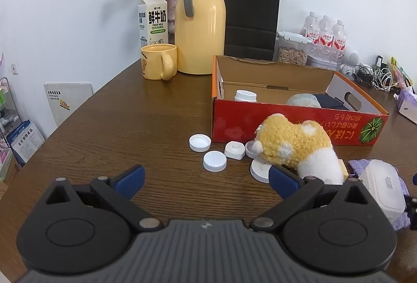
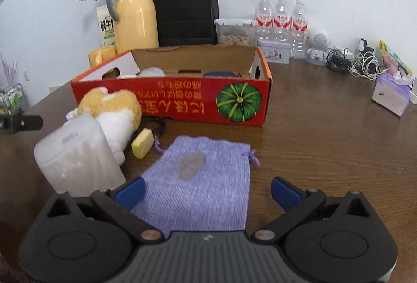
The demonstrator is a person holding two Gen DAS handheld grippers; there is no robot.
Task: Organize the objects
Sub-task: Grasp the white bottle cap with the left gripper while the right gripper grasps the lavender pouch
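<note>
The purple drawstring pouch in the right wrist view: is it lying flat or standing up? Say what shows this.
Lying flat. The purple drawstring pouch is spread on the wooden table, with a small clear object resting on top.

Left hand-held gripper [image 1: 206, 182]: jaws spread wide, blue-padded fingertips [image 1: 130, 181] well apart, nothing between them, held low over bench, level, pointing toward far edge. Right hand-held gripper [image 2: 207, 193]: jaws likewise wide apart, blue fingertips [image 2: 285, 193] clear of each other, nothing clamped, held low near bench's near edge, pointing forward. In right wrist view, dark part of left gripper shows at left border.
</note>
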